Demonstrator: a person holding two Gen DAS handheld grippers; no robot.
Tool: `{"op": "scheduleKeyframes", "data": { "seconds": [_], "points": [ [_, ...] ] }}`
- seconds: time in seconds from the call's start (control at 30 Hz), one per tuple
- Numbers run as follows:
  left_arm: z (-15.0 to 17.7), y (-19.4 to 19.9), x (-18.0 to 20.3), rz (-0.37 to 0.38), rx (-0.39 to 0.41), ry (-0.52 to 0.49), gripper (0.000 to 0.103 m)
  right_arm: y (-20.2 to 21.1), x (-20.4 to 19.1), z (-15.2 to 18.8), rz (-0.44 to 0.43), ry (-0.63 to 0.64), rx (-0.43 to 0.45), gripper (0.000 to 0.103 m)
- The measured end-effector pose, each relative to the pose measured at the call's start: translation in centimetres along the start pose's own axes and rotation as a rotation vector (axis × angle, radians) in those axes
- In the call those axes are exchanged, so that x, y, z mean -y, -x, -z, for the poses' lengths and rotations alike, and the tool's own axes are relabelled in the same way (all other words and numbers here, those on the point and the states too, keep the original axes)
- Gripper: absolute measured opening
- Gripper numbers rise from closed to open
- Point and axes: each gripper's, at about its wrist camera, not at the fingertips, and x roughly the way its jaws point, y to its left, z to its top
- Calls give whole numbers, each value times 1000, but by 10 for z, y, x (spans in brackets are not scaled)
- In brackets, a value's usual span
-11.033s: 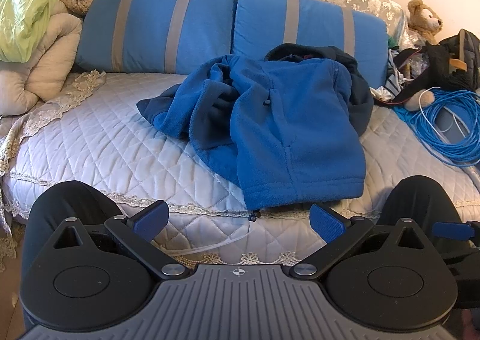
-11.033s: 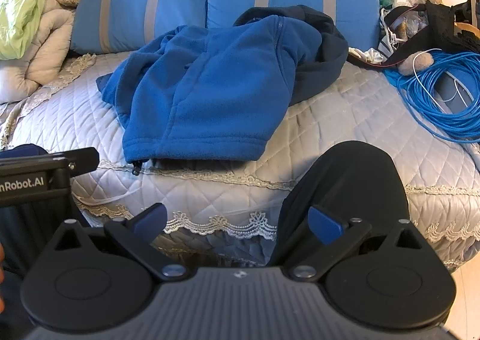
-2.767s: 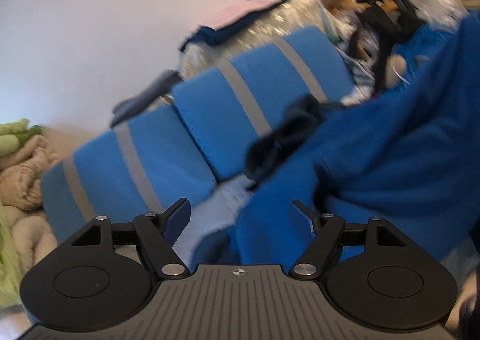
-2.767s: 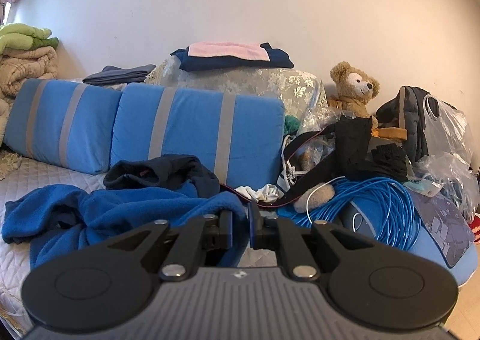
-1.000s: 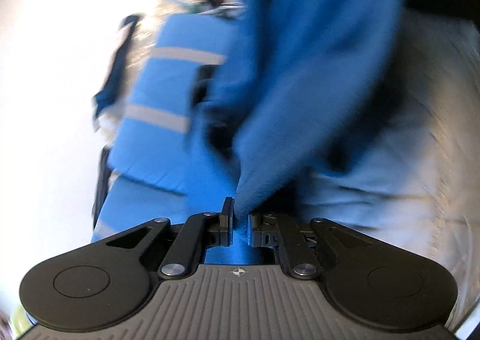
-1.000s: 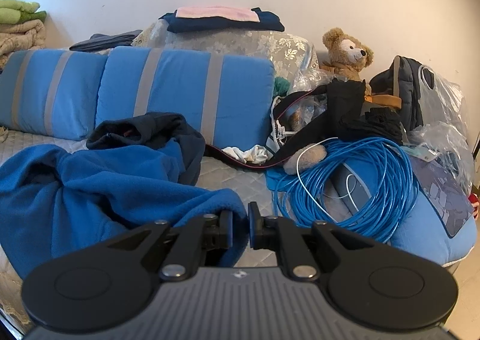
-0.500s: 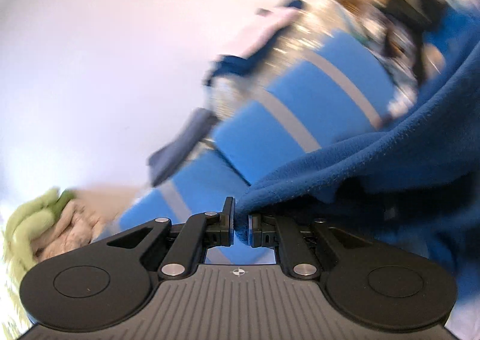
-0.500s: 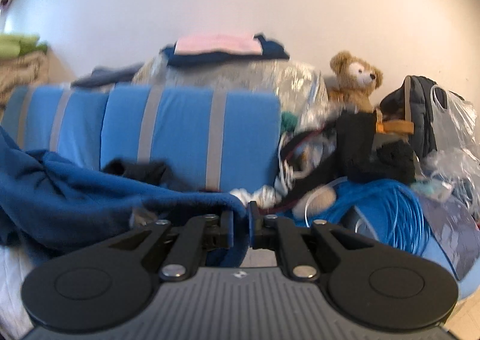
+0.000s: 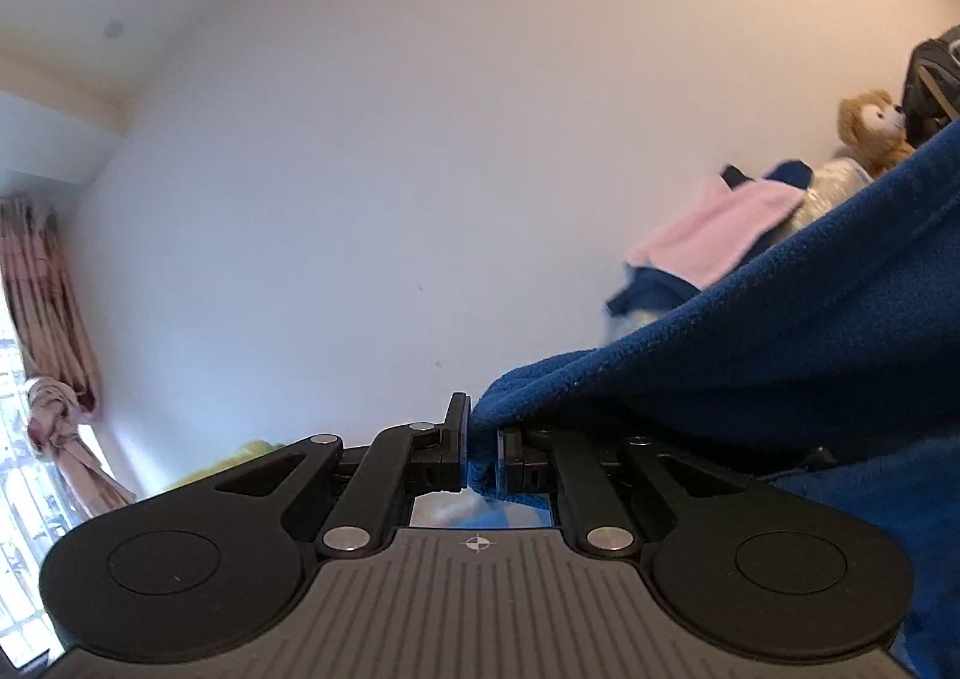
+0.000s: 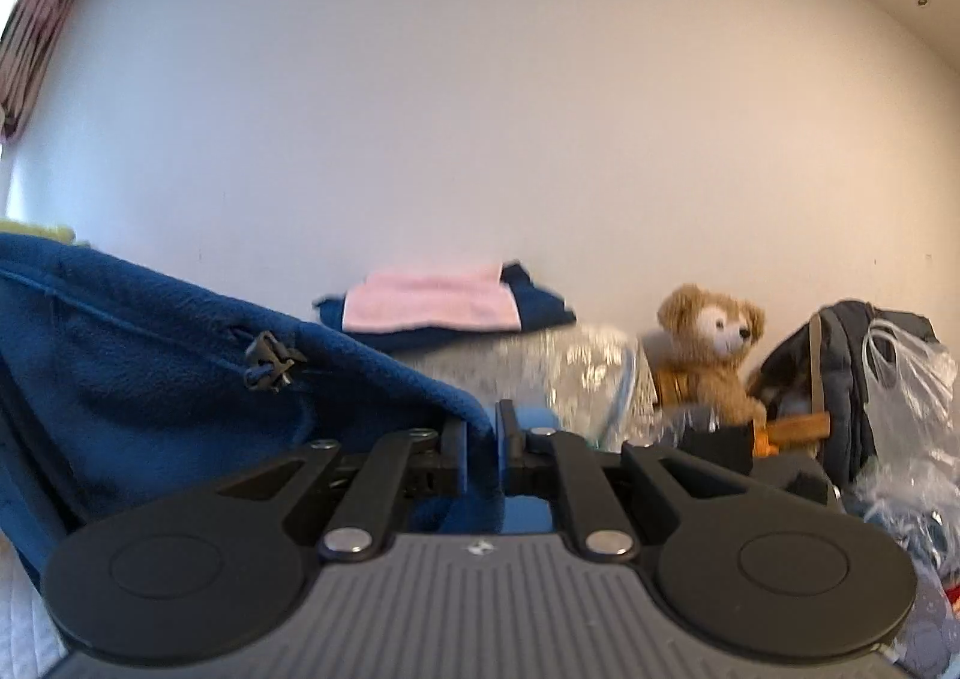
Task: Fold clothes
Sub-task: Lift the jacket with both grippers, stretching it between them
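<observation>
A blue fleece jacket [image 9: 780,355] hangs stretched in the air between my two grippers. My left gripper [image 9: 480,451] is shut on one corner of its edge, and the cloth runs up and to the right from the pads. My right gripper [image 10: 480,439] is shut on another corner of the blue fleece jacket [image 10: 180,379], which spreads away to the left. A black cord toggle [image 10: 267,361] shows on the fleece in the right wrist view. Both grippers point level at the white wall.
Folded pink and navy clothes [image 10: 444,307] lie on a wrapped bundle [image 10: 576,373] by the wall. A teddy bear [image 10: 714,349], a dark backpack [image 10: 840,373] and a plastic bag [image 10: 906,397] sit to the right. A pink curtain [image 9: 54,331] hangs at the far left.
Both grippers have risen with the jacket still clamped, so the bed and blue cushions dropped out of sight and the wall fills the views. The left gripper has rolled back toward upright.
</observation>
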Motion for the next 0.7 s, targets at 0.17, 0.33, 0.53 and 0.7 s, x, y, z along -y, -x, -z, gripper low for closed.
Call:
{"op": "scheduleKeyframes", "data": {
  "seconds": [0.17, 0.33, 0.53, 0.7],
  "points": [
    [-16, 5, -20, 4, -21, 31, 8, 4, -1, -28, -20, 3, 27, 9],
    [-13, 6, -35, 92, -107, 78, 8, -6, 8, -45, -107, -46, -53, 9],
    [9, -6, -50, 223, -223, 196, 8, -21, 21, -35, -218, -114, -215, 9],
    [23, -14, -60, 251, -269, 224, 8, -25, 14, -22, -230, -92, -267, 9]
  ]
}}
